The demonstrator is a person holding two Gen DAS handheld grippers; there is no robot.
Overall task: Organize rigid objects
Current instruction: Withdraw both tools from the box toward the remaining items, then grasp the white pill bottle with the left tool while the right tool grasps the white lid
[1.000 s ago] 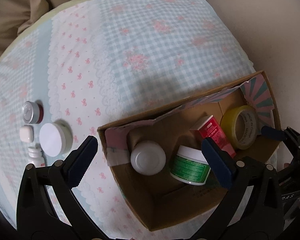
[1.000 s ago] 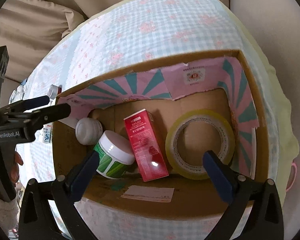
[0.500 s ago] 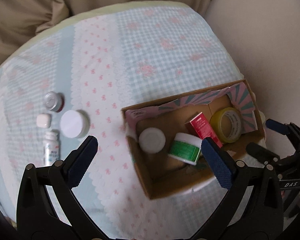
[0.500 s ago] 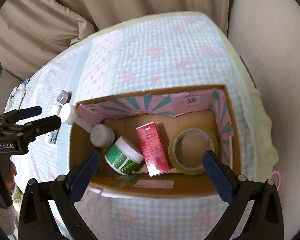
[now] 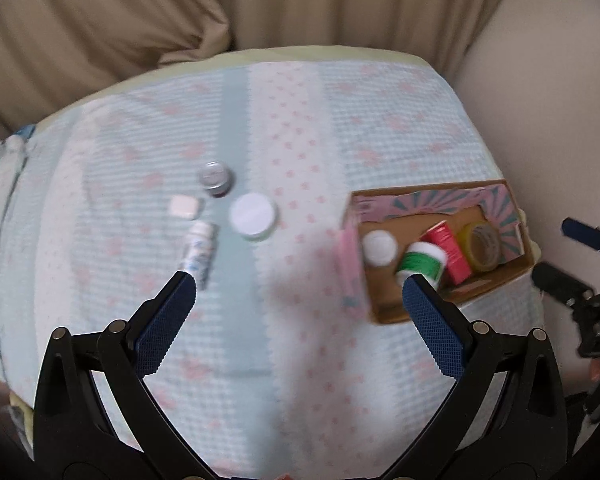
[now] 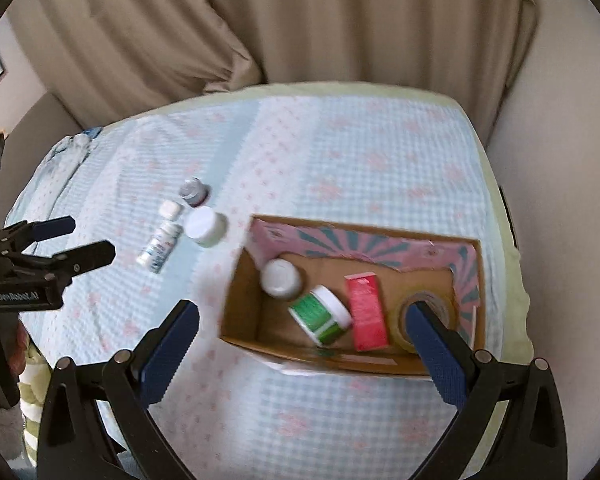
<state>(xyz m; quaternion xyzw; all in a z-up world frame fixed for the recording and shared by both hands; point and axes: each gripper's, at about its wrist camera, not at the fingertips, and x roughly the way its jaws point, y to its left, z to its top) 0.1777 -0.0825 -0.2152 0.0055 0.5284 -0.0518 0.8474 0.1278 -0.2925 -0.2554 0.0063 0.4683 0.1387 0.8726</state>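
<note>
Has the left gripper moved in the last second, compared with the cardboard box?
Yes. The left gripper has pulled up and away from the cardboard box, which now looks smaller and sits off to its right; the loose jars are nearer centre.

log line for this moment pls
left hand-held gripper open | right hand-held gripper open | cardboard box holds red carton, green-labelled jar | white-lidded jar on cloth

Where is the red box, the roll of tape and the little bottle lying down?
red box (image 6: 366, 312): right wrist view, on its front face.
roll of tape (image 5: 482, 246): left wrist view, on its yellowish ring.
little bottle (image 5: 199, 251): left wrist view, on its label.
</note>
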